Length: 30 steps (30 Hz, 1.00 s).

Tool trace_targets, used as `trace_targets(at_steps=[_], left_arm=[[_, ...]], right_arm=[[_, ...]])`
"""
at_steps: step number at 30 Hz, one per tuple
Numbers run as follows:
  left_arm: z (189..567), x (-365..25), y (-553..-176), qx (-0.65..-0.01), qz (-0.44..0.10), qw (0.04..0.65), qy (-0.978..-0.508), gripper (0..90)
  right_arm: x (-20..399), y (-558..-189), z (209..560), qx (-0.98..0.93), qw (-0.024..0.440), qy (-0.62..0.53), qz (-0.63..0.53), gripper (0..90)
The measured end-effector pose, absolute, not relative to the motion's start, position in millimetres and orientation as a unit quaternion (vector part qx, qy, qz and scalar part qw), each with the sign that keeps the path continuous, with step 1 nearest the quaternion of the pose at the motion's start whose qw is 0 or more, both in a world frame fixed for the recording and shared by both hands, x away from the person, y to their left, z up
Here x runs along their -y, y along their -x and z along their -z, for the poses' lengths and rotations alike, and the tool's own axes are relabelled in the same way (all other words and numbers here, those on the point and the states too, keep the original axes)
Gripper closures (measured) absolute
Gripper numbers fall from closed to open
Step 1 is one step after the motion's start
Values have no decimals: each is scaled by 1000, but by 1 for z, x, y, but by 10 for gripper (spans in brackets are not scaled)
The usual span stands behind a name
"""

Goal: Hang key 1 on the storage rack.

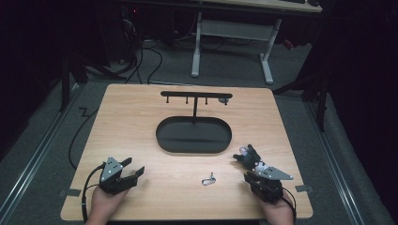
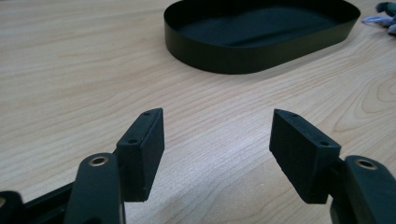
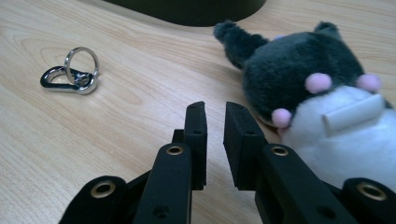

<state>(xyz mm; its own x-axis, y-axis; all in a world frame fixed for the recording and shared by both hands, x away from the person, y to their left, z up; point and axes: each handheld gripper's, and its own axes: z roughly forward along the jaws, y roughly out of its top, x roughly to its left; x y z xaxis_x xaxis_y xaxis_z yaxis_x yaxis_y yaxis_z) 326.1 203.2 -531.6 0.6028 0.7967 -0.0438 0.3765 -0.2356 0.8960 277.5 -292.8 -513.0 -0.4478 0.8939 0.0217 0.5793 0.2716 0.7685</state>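
Left tongs point(image 2: 217, 135) spread wide over bare table point(image 2: 70, 70); right tongs point(image 3: 215, 123) nearly closed, empty, beside plush toy point(image 3: 322, 98).

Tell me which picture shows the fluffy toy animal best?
The right gripper view: the plush toy lies close up beside the right gripper, so its dark fur, white belly and pink spots are clear. In the high view it is a small dark shape. The left gripper view catches a bit of it at the edge.

Bare counter point(image 1: 141, 126) lies open at nine o'clock of the black tray point(image 1: 193, 135). At three o'clock a plush toy point(image 3: 322, 93) crowds the right gripper point(image 3: 215, 109); a key ring point(image 3: 74, 74) lies at its ten o'clock.
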Motion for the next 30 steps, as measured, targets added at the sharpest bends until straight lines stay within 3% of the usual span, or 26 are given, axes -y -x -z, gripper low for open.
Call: trace_targets(at_steps=[13,30], left_arm=[[530,-206,-324,-365,-209,501,-756,375],[531,-203,-324,-359,-206,495,-764,367]], right_arm=[[273,-289,498,-805,205,-468,-301,611],[256,-304,489,-865,161,-433,-197,446]])
